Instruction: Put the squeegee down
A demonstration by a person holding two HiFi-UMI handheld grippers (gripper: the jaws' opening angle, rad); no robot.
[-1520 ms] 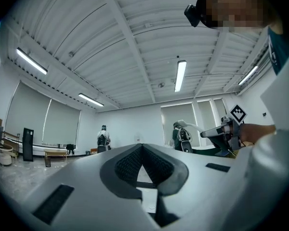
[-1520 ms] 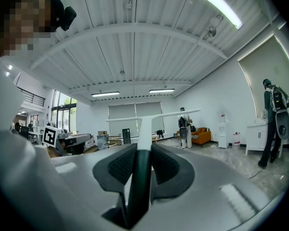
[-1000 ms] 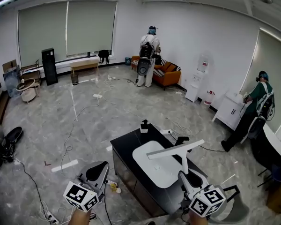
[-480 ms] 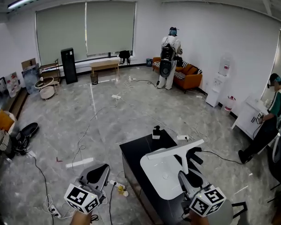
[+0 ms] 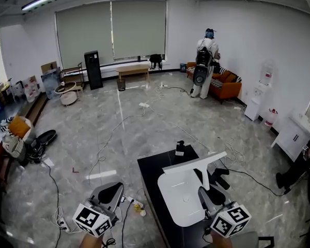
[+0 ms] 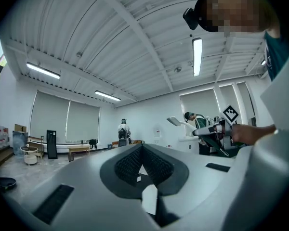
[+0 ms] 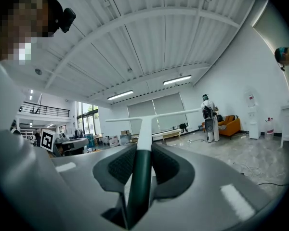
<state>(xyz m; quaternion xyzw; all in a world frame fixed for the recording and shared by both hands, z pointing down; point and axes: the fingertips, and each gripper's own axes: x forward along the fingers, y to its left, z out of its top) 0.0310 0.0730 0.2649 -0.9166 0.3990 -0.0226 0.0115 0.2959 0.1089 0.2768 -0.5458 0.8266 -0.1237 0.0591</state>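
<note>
Grasps the squeegee [image 7: 142,125] in the fingers of the right gripper [image 7: 143,151] above the black tabletop [image 5: 154,170], with the left gripper [image 6: 142,154] clenched on nothing.

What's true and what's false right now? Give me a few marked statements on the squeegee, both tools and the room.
1. The right tool is shut on the squeegee's dark green handle. True.
2. The left tool holds a second item. False: there is nothing between its jaws.
3. The squeegee has been set down. False: it is held up in the air, and the head view shows it over the black table.
4. A person in white stands by the orange sofa. True.
5. The window blinds are rolled up. False: they are drawn down.
</note>
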